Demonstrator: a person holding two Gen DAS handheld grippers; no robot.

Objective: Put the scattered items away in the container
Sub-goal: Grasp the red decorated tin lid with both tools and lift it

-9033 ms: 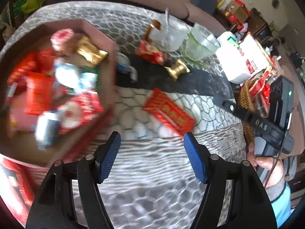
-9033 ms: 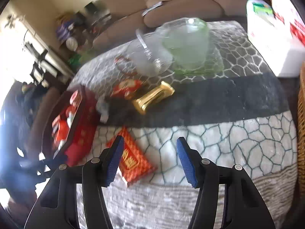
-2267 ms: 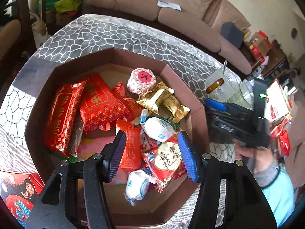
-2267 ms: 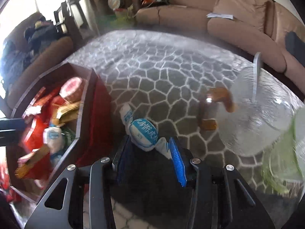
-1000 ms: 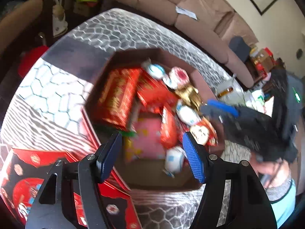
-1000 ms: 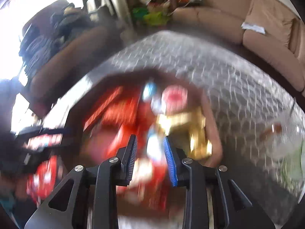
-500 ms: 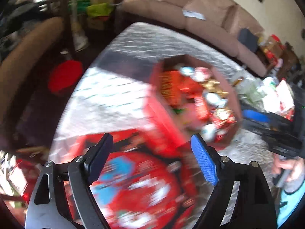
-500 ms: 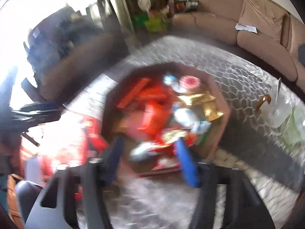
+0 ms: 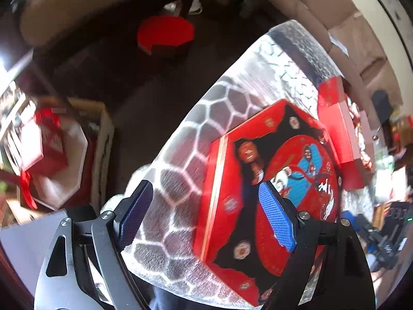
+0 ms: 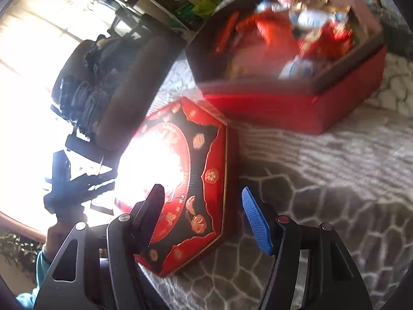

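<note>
**Entry: octagonal red box, filled, with its lid lying alongside**

Item one, the container point(image 10: 296, 82): we log an open red box with dark inner walls on the patterned desk point(image 10: 335, 180), holding wrapped sweets and red packets point(image 10: 309, 31) (blurred, so we do not count them). In these views we see no loose item left on the cloth, so we judge the gathering done and the closing step next.

Item two, the lid point(image 9: 271, 193): red and black with gilt medallions, lying flat on the desk just beside the container, near the desk's edge. We take it that it lies there to keep the box mouth free for loading.

Item three, the left gripper point(image 9: 206, 214): its fingers stand wide apart and hold nothing, straddling the lid's outer edge from above. Its jaws have just been opening, with only the lid's edge below the gap.

Item four, the right gripper point(image 10: 204, 219): its fingers are parted and empty, poised over the lid's opposite edge. Its jaws have just been opening too. We read both poses as a two-sided approach to lift the lid.

Change noted: a second ago both views centred on the container, and the right fingers were nearly closed over it; now both look at the lid. Some seconds back a white-and-blue sweet sat between the right fingers; it is gone from them.
</note>
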